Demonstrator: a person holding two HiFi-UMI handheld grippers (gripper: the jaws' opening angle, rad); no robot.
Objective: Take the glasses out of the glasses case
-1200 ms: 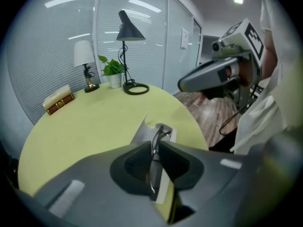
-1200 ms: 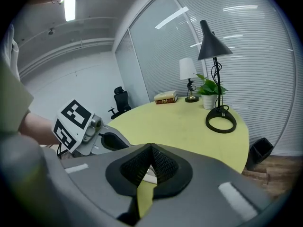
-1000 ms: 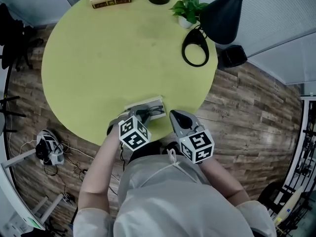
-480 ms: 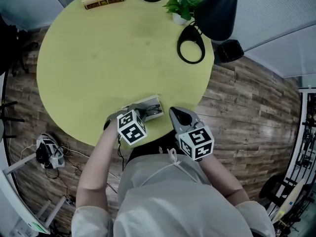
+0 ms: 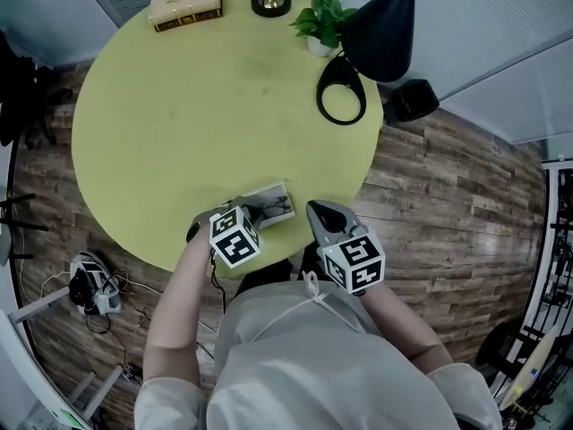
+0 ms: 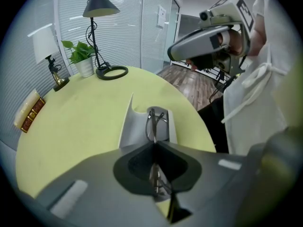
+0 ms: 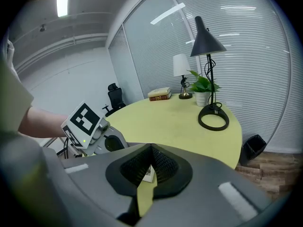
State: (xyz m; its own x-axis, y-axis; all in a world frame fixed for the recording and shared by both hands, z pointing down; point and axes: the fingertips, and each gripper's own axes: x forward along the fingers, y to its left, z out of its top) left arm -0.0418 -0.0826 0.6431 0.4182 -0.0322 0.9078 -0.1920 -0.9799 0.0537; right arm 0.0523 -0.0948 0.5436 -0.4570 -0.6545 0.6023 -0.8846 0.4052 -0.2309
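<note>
An open pale glasses case [image 5: 276, 197] lies near the front edge of the round yellow-green table [image 5: 179, 124]. In the left gripper view its lid [image 6: 127, 126] stands up and thin-framed glasses [image 6: 152, 121] reach out of the tray into the jaws. My left gripper [image 6: 153, 144] is shut on the glasses' frame right at the case [image 5: 253, 211]. My right gripper [image 5: 315, 210] hovers just right of the case at the table's edge, shut with nothing held [image 7: 150, 146]. In the head view the left gripper's cube hides most of the glasses.
At the far side stand a black desk lamp with a ring base [image 5: 341, 90], a potted plant [image 5: 318, 21], a small brass-footed lamp [image 5: 270, 3] and a book [image 5: 185, 1]. A dark bin [image 5: 412, 101] sits on the wood floor beyond the table.
The head view has shifted a little. The left gripper has edged slightly back toward the person, still at the case. The right gripper has hardly moved.
</note>
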